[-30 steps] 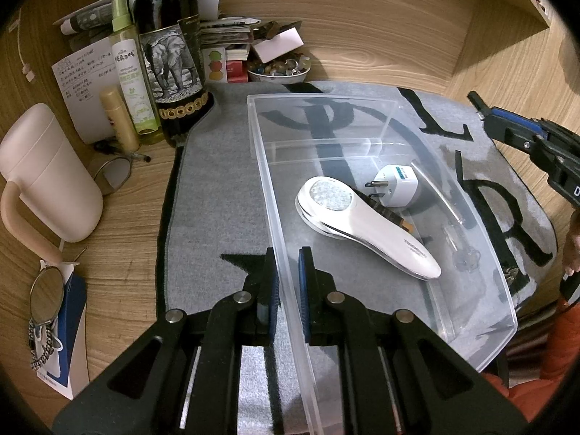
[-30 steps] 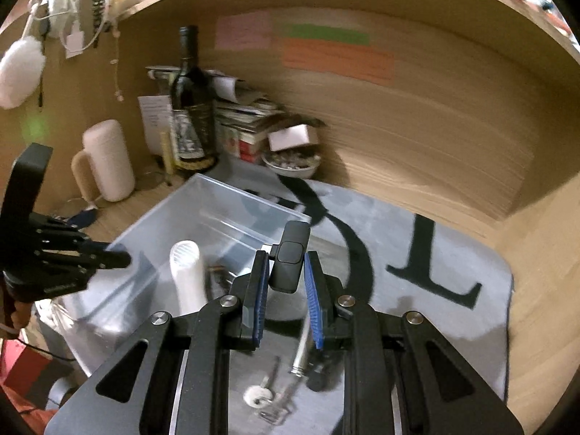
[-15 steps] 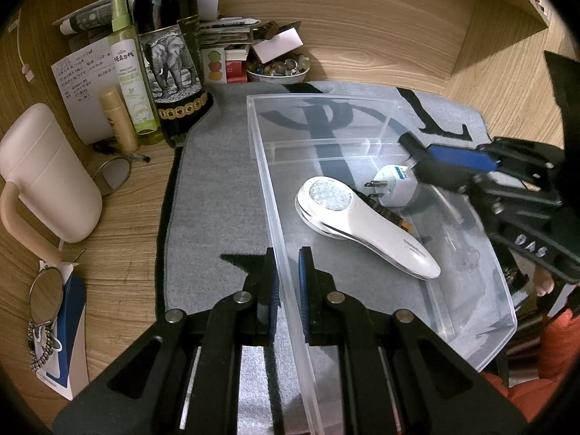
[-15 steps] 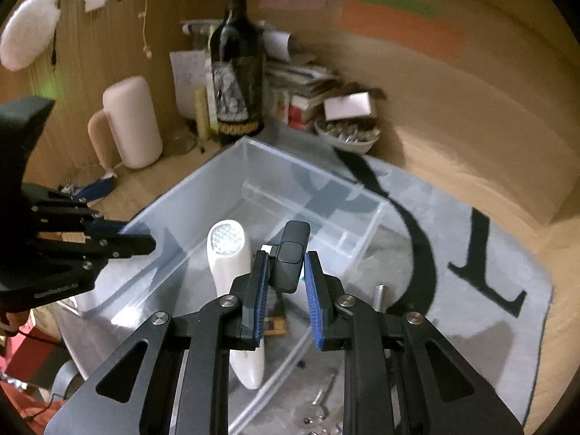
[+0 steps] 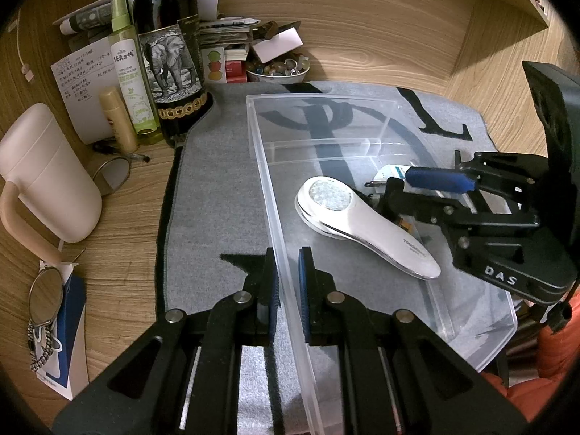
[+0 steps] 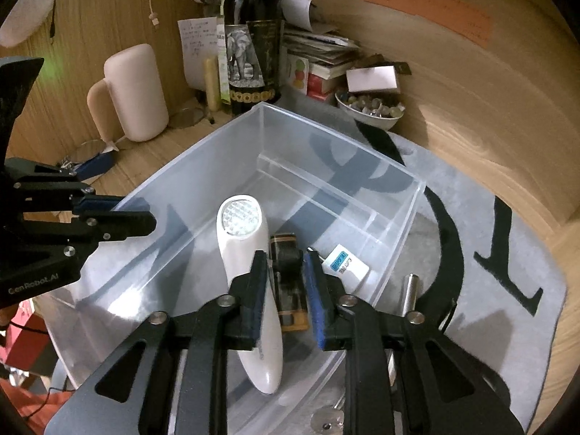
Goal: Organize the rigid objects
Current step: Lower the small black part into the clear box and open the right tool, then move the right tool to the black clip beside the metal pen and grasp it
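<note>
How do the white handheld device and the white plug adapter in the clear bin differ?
The white handheld device is long and slender with a round faceted head; the white plug adapter is a small block. The device lies near the bin's middle, the adapter against the side wall on the mat side. The adapter carries a blue label; the device has small grey lettering on its handle. Both are white and lie inside the clear bin.

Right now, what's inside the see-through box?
Inside the clear box lie a white handheld device, a white plug adapter and a small black thing between the opening right gripper. A brown item underneath is mostly hidden.
</note>
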A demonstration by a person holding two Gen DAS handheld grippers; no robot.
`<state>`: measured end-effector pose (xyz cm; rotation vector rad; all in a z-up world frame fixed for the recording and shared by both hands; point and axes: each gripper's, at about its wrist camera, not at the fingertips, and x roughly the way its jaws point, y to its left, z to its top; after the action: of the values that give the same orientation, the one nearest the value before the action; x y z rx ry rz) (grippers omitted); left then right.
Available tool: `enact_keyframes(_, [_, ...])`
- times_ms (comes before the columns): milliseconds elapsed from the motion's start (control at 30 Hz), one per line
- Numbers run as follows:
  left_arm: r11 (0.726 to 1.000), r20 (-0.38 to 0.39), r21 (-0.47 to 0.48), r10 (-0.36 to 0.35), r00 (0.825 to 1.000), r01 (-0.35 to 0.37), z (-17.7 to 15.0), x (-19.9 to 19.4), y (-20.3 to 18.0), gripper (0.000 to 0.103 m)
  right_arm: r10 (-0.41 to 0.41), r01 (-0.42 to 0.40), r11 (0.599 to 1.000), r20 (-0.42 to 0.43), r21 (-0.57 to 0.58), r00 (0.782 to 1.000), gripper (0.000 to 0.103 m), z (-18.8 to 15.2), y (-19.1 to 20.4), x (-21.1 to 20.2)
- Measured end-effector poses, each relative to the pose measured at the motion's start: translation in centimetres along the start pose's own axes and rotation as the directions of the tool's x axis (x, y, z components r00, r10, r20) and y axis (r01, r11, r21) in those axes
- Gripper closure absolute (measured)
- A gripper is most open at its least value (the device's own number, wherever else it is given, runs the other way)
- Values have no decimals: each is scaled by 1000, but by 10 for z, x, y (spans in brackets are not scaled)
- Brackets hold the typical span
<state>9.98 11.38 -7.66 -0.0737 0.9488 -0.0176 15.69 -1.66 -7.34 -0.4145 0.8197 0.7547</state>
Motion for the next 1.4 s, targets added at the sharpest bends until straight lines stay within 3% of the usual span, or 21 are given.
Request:
enact_keyframes(33, [1000, 0, 0, 0, 1000, 0, 0, 0, 0, 93, 2, -2, 1000, 2, 4, 1000, 73, 0, 0, -1])
enact_keyframes(167, [1000, 0, 0, 0, 1000, 0, 0, 0, 0, 93, 4, -5, 1000, 16, 16, 1000, 71, 0, -3, -7])
enact_keyframes(300, [1000, 0, -1, -1, 1000, 1, 0, 0, 0, 93, 0, -2, 999, 46, 37, 999, 58, 1, -8, -18])
enact_keyframes(833, [1000, 0, 0, -1, 1000, 1, 0, 0, 0, 93, -150, 131, 983, 148, 128, 978, 56, -8, -56, -76])
enact_keyframes(1033, [1000, 0, -1, -1, 1000, 1, 0, 0, 0, 93, -185, 170, 973, 85, 158, 979, 56, -29, -75, -71])
enact_keyframes(1200, [1000, 0, -4, 2, 1000, -2, 0, 0, -2, 93, -193, 195, 963, -28, 184, 981, 56, -55, -91, -46])
enact_keyframes(1400, [1000, -1, -4, 4, 1000, -4, 1, 0, -2, 93, -124, 153, 956, -129, 249, 984, 56, -81, -105, -24])
